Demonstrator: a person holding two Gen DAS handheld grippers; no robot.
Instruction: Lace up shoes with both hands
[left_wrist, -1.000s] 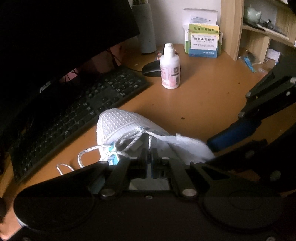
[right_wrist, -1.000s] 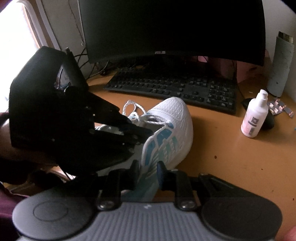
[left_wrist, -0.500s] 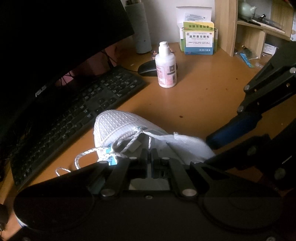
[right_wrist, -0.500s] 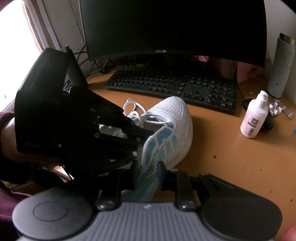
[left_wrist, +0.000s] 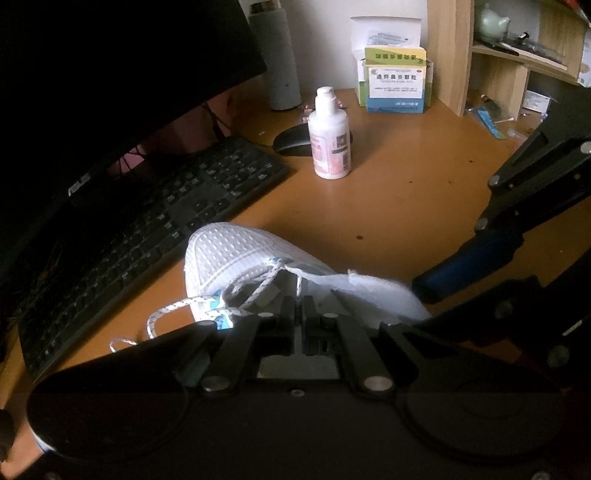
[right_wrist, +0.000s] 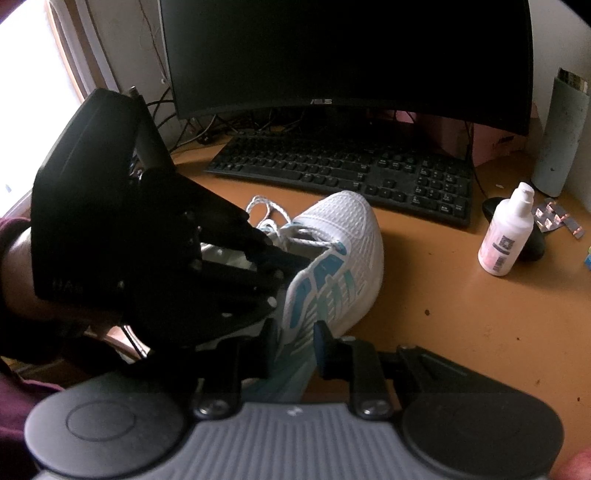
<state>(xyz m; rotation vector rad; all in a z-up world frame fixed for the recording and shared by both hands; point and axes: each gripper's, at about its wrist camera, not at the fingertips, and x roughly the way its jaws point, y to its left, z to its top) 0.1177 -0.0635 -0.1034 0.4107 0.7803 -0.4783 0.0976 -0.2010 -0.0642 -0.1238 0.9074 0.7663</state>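
Observation:
A white mesh shoe (left_wrist: 236, 254) with blue side stripes (right_wrist: 325, 288) lies on the orange desk (left_wrist: 406, 206), toe toward the keyboard. Its white lace (left_wrist: 266, 280) runs from the top eyelets down into my left gripper (left_wrist: 299, 302), which is shut on the strand; loose loops trail off to the left. In the right wrist view the left gripper (right_wrist: 295, 260) sits over the shoe's opening. My right gripper (right_wrist: 297, 339) is shut on the shoe's side wall near the heel, and its blue-padded finger (left_wrist: 469, 258) shows at the shoe's rear in the left wrist view.
A black keyboard (right_wrist: 351, 173) and dark monitor (right_wrist: 347, 55) stand just beyond the toe. To the right are a white bottle (right_wrist: 506, 236), black mouse (left_wrist: 291, 142), grey tumbler (right_wrist: 561, 136), blister packs (right_wrist: 557, 218), medicine boxes (left_wrist: 395, 85) and a wooden shelf (left_wrist: 498, 74).

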